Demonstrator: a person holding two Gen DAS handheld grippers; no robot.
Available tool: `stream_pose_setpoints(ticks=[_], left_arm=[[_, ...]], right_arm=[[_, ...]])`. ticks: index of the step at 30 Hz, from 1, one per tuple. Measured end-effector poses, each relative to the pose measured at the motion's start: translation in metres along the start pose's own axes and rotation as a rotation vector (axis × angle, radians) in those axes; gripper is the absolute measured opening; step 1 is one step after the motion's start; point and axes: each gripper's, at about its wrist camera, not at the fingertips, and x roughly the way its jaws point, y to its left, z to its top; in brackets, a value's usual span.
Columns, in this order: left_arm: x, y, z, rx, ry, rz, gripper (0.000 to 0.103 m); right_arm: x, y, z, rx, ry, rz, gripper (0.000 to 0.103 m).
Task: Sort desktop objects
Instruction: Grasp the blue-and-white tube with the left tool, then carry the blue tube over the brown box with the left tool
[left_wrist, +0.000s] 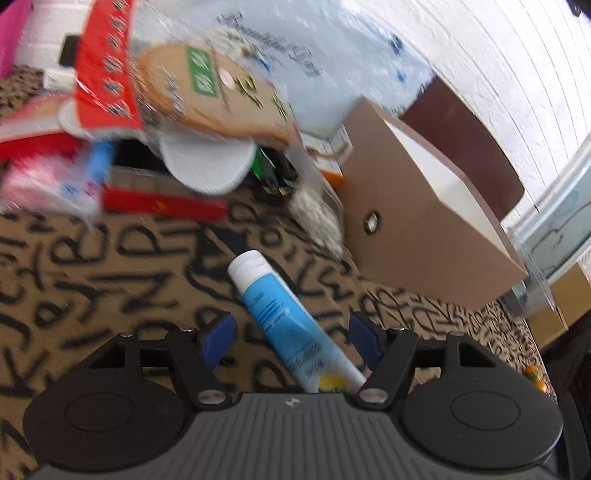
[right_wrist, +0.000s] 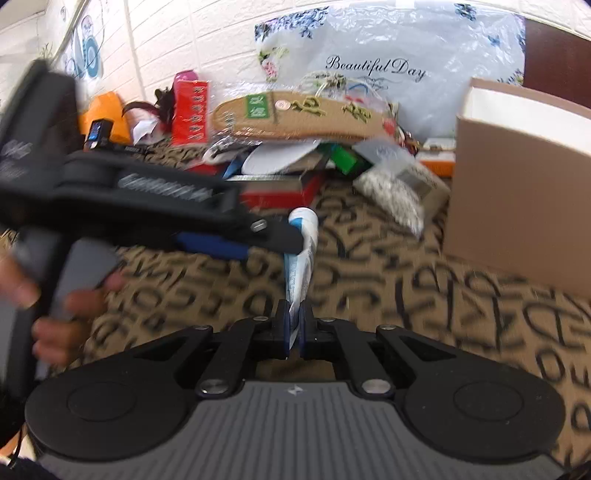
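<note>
Your right gripper (right_wrist: 293, 328) is clamped on the tail of the blue tube (right_wrist: 301, 254). Your left gripper (left_wrist: 291, 332) has its jaws wide apart around the tube, beside the brown box (left_wrist: 417, 229).

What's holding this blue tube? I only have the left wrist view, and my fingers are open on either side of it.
Observer: The right gripper is shut on the tube, pinching its flat tail end.
Operator: Where does my left gripper sit along it?
Observer: In the right wrist view the left gripper is up near the cap end, with one finger crossing in front of the tube.
</note>
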Motion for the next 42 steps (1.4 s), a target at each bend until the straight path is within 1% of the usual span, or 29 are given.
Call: stream_pose_setpoints(ticks=[1,3,4,5,7,14,16,17,18,20,23,25,29,34,38,42], left_arm=[[0.004,-0.003,-0.002,-0.001,0.014,-0.004,0.071],[0.010,-0.006,-0.005,0.000,0.031,-0.005,0.066],[0.012,-0.009,-0.006,0.009,0.031,0.005,0.063],[0.013,-0.012,-0.006,0.021,0.034,0.025,0.056],[0.014,-0.015,-0.005,0.032,0.040,0.043,0.056],[0.017,-0.014,-0.004,0.021,0.045,0.057,0.055],[0.017,-0.014,-0.003,0.013,0.046,0.068,0.052],[0.017,-0.015,-0.002,0.007,0.046,0.071,0.046],[0.016,-0.015,-0.002,0.006,0.048,0.068,0.043],[0.012,-0.019,-0.003,0.014,0.046,0.066,0.043],[0.007,-0.030,-0.005,0.040,0.030,0.063,0.042],[0.002,-0.039,-0.004,0.047,0.016,0.048,0.042],[-0.008,-0.064,0.004,0.094,-0.039,0.017,0.042],[-0.014,-0.099,0.030,0.163,-0.122,-0.037,0.042],[-0.010,-0.127,0.055,0.216,-0.170,-0.071,0.041],[0.003,-0.151,0.077,0.265,-0.193,-0.100,0.041]], right_arm=[[-0.005,0.001,-0.004,0.000,0.005,0.004,0.002],[-0.014,0.002,-0.009,-0.001,0.004,0.004,0.002],[-0.017,0.003,-0.012,-0.006,0.001,0.001,0.003],[-0.018,0.004,-0.013,-0.011,0.000,-0.002,0.005],[-0.018,0.005,-0.014,-0.023,0.003,-0.013,0.008],[-0.010,0.006,-0.009,-0.044,0.001,-0.029,0.009],[-0.006,0.006,-0.008,-0.036,0.001,-0.028,0.009],[-0.004,0.006,-0.008,-0.027,0.003,-0.025,0.009],[-0.002,0.005,-0.008,-0.016,0.010,-0.016,0.008],[-0.005,0.006,-0.008,-0.012,0.008,0.011,0.008],[-0.013,0.011,-0.010,-0.049,-0.007,0.002,0.008],[-0.021,0.010,-0.010,-0.042,-0.021,-0.001,0.008],[-0.045,0.007,-0.007,-0.047,-0.073,-0.029,0.008],[-0.076,-0.002,0.009,-0.045,-0.188,-0.085,0.008],[-0.092,-0.017,0.029,-0.040,-0.276,-0.138,0.008],[-0.099,-0.035,0.046,-0.021,-0.342,-0.192,0.008]])
